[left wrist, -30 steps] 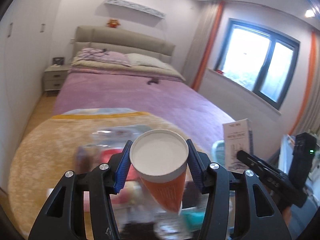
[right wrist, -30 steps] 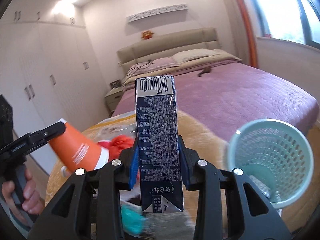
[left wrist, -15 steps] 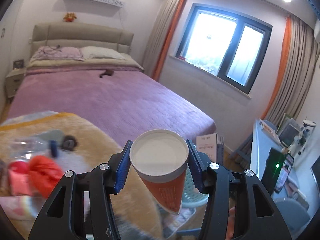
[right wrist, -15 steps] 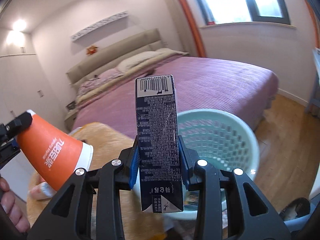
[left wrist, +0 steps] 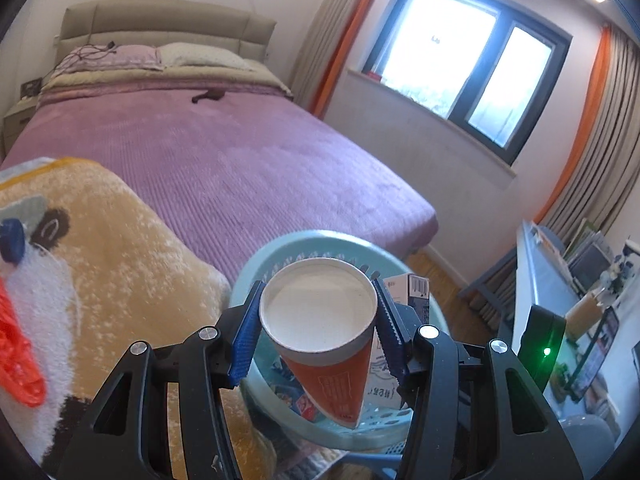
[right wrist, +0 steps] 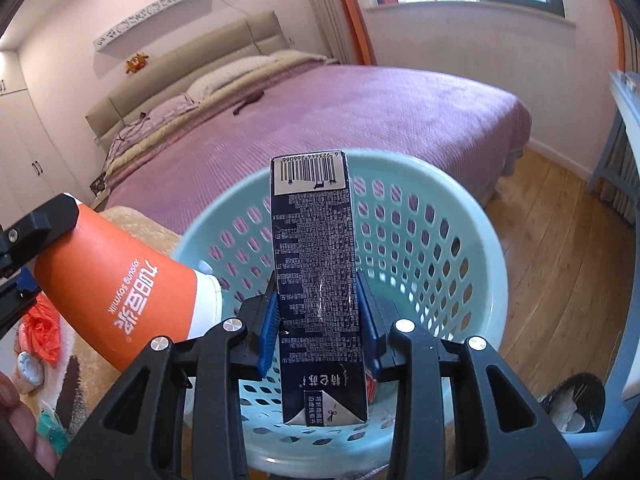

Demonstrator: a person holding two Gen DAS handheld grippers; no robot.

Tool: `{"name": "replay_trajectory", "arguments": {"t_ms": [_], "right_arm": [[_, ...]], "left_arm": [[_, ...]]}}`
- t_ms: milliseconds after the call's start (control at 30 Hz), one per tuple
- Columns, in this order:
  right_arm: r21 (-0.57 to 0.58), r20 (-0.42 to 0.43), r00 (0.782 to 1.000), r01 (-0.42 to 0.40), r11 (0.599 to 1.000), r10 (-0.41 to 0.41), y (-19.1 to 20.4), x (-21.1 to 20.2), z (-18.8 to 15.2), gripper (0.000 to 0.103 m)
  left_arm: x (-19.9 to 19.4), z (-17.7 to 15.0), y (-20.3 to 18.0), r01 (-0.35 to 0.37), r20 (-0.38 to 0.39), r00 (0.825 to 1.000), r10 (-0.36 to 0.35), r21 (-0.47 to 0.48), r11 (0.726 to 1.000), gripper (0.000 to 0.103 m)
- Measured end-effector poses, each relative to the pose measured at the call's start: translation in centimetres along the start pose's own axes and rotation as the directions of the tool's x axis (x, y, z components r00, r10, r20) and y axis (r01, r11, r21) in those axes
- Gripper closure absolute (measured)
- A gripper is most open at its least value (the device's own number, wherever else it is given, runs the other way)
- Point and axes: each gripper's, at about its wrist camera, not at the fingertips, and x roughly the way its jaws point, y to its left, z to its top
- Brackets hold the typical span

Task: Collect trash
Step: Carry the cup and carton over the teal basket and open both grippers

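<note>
Now the left tongs point(left wrist: 318, 330) clamp an orange paper cup point(left wrist: 320, 338) over the mint basket point(left wrist: 280, 254); the right tongs point(right wrist: 316, 320) grip a dark carton point(right wrist: 314, 280) above its rim, cup at nine o'clock.

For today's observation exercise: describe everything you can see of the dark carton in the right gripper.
The dark carton is a tall, narrow, navy drink box of coated card, printed with dense white text and a barcode on a pale panel at its far end. It stands upright between the right gripper, whose blue pads clamp its sides, above the pale green basket.
</note>
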Motion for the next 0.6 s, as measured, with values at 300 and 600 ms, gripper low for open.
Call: {"name": "replay_trajectory", "arguments": {"t_ms": [300, 600], "right_arm": [[0.009, -0.010, 1.000, -0.019, 1.000, 0.019, -0.4, -0.1, -0.2, 0.060], [-0.026, 0.041, 0.995, -0.086, 0.996, 0.087, 1.5, -3.8, -0.2, 0.054]], "left_arm": [[0.8, -0.8, -0.1, -0.007, -0.044, 0.999, 0.009, 0.025, 1.000, 0.046], [-4.6, -1.4, 0.3, 0.019, 0.013, 1.000, -0.020, 0.043, 0.999, 0.032]]}}
